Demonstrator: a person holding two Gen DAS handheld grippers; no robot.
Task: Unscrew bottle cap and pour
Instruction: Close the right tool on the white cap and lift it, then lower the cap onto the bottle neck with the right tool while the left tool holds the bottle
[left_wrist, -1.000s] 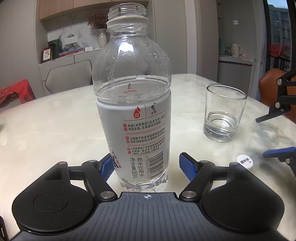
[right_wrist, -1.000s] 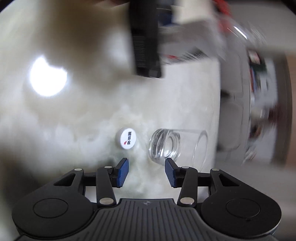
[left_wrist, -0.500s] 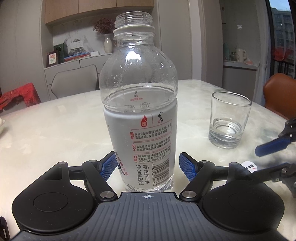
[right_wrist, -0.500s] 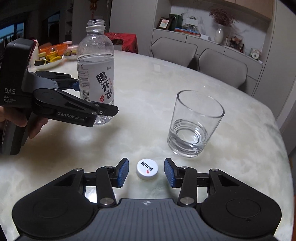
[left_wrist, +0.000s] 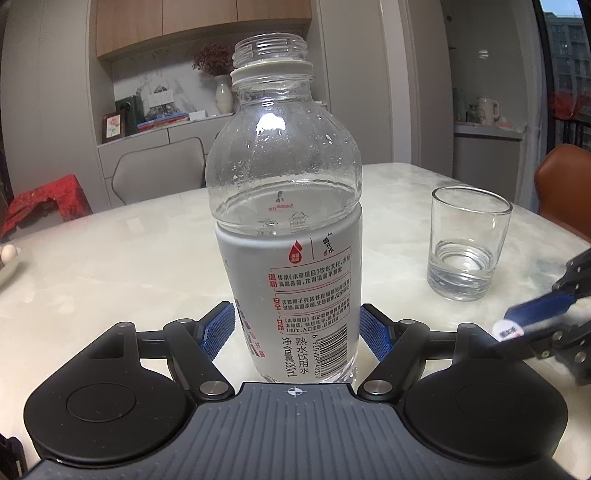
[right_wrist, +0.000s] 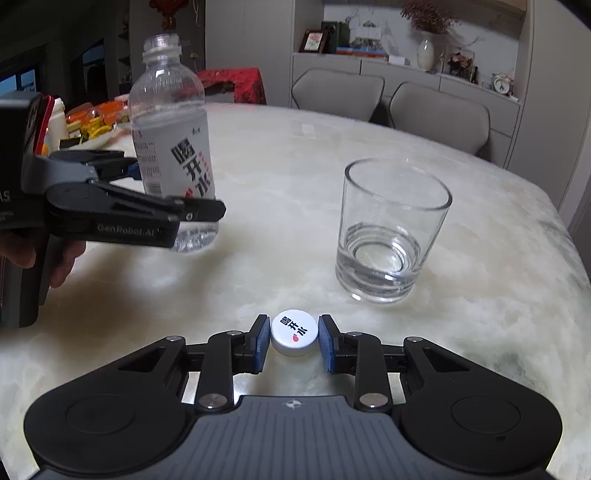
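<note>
An uncapped clear water bottle (left_wrist: 291, 236) with a grey label stands on the marble table, partly full. My left gripper (left_wrist: 297, 328) is open around its base, pads just clear of the sides; the bottle (right_wrist: 171, 147) and this gripper (right_wrist: 147, 206) also show in the right wrist view. The white cap (right_wrist: 294, 331) lies on the table between the pads of my right gripper (right_wrist: 293, 343), which has closed in on it; the pads look to be touching its sides. The cap (left_wrist: 511, 329) shows at the right of the left wrist view. A glass (right_wrist: 391, 232) holds a little water.
The marble table (right_wrist: 295, 177) curves away at the right. A plate of snacks (right_wrist: 92, 125) sits at the far left behind the bottle. Grey chairs (right_wrist: 436, 114) stand at the far edge. An orange chair (left_wrist: 565, 177) is at the right.
My right gripper has swung level, come down to the cap and narrowed its jaws around it. The left gripper stays open around the bottle, which has hardly moved.
</note>
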